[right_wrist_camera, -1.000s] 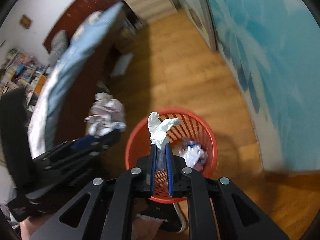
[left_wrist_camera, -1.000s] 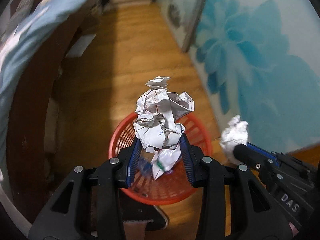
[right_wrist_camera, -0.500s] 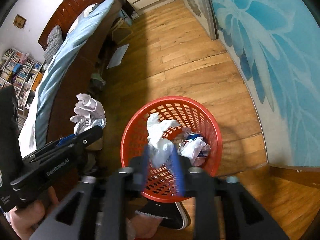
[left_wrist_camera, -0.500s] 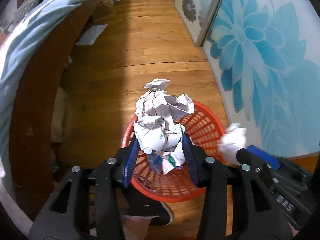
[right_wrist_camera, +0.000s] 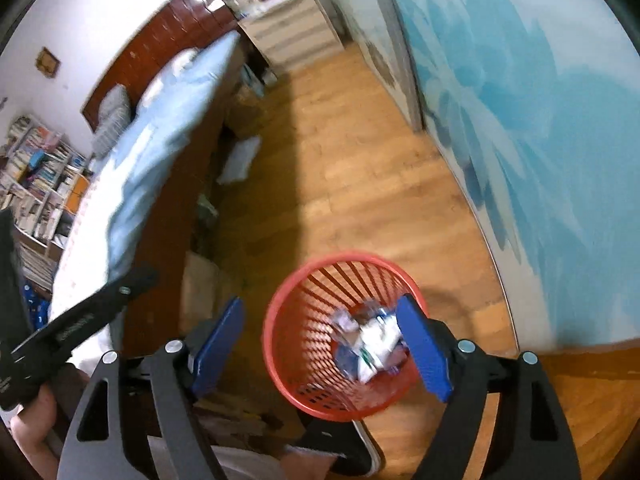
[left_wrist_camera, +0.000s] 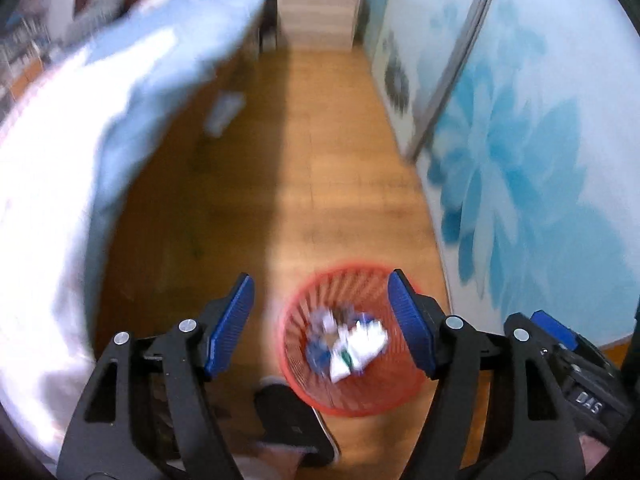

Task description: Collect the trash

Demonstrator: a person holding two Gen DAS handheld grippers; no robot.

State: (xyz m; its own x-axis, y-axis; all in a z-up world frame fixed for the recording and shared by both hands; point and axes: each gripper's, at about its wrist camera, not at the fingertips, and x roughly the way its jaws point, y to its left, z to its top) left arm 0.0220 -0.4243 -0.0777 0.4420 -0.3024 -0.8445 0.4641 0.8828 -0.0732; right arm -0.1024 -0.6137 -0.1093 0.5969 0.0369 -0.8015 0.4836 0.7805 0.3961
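A red mesh waste basket (left_wrist_camera: 308, 384) stands on the wooden floor, with crumpled white paper and wrappers (left_wrist_camera: 356, 346) lying inside it. It also shows in the right wrist view (right_wrist_camera: 288, 356) with the same trash (right_wrist_camera: 372, 352). My left gripper (left_wrist_camera: 320, 320) is open and empty above the basket. My right gripper (right_wrist_camera: 320, 344) is open and empty above it too. The right gripper's body (left_wrist_camera: 576, 372) shows at the lower right of the left wrist view. The left gripper's arm (right_wrist_camera: 76, 320) shows at the left of the right wrist view.
A bed with a light blue cover (right_wrist_camera: 160, 148) and dark wooden frame runs along the left. A wall with a blue flower print (left_wrist_camera: 520, 152) runs along the right. A white drawer unit (right_wrist_camera: 288, 32) stands at the far end. A person's black shoe (left_wrist_camera: 292, 420) is beside the basket.
Both grippers opened and let go of their crumpled paper, which now lies in the basket. Both grippers rose higher above the basket.
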